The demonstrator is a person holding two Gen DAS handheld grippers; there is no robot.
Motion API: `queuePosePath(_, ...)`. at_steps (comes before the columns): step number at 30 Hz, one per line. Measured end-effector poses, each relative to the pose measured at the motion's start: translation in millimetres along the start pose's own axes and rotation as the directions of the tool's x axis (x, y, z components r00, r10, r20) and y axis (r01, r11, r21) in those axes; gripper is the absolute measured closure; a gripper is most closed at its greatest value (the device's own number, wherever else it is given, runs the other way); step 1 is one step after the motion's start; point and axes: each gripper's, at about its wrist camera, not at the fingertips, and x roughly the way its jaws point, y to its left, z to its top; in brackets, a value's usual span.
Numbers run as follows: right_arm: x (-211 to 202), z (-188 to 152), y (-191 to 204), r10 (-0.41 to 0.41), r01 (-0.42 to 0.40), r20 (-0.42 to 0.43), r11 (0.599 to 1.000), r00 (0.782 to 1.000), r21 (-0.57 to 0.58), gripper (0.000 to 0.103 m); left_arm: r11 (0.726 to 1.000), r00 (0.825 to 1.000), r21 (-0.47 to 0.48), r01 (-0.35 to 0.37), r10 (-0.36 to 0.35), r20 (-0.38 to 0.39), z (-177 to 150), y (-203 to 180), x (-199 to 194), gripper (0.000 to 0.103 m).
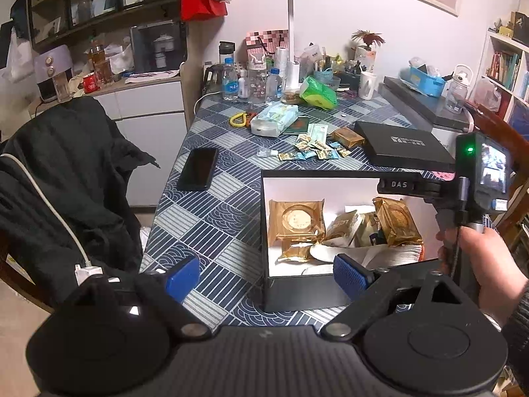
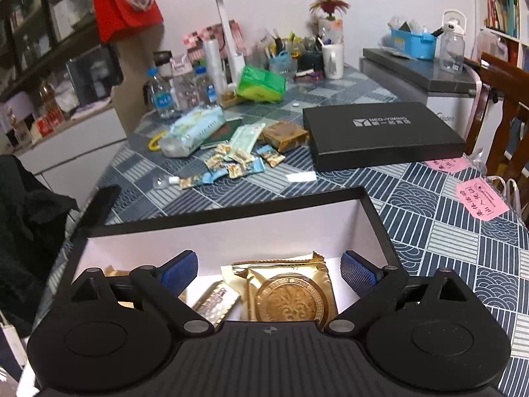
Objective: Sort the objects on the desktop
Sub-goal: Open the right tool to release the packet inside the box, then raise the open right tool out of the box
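The open black box (image 2: 377, 218) is standing at the near edge of the surface (image 2: 446, 231), its raised walls hemming in the gold packets (image 2: 291, 294) so that only the top is offering a way in. Beyond it a strip of bare cloth is lying free before the scattered sachets (image 2: 231, 162) and the flat black lid (image 2: 380, 132), which are blocking the middle. To the left, the phone (image 1: 197, 168) and a chair draped in dark clothing (image 1: 66, 178) are crowding that side, while bottles (image 2: 162, 96) and a lamp (image 1: 292, 33) are filling the far end.
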Motion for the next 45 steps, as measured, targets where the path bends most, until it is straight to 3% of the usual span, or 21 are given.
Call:
queuePosePath(3, -12.0, 1.9, 1.3, 0.015, -0.015, 0.011, 1.0, 1.0, 0.016, 0.0, 1.0, 1.0, 0.004, 0.008, -0.009, 0.001, 0.6, -0.3, 0.7, 0.0)
queuePosePath(13, -51.9, 2.2, 22.0, -0.019, 0.02, 0.054, 0.999, 0.998, -0.025, 0.0, 0.998, 0.999, 0.062, 0.021, -0.024, 0.041, 2.2, -4.4, -5.5, 0.0)
queuePosePath(19, -69.3, -3.1, 26.9, -0.015, 0.017, 0.069, 0.999, 0.997, -0.027, 0.0, 0.994, 0.994, 0.078, 0.073, -0.079, 0.08, 0.9, -0.2, -13.4, 0.0)
queuePosePath(31, -86.6, -19.0, 29.5, -0.023, 0.022, 0.058, 0.999, 0.998, 0.025, 0.0, 0.997, 0.991, -0.013, 0.072, -0.07, 0.111, 5.6, 22.9, -10.5, 0.0)
queuePosePath(45, -103.1, -37.0, 32.9, -0.052, 0.052, 0.06, 0.999, 0.997, 0.007, 0.0, 0.994, 0.985, 0.104, 0.023, -0.04, 0.17, 23.9, 12.5, -0.8, 0.0)
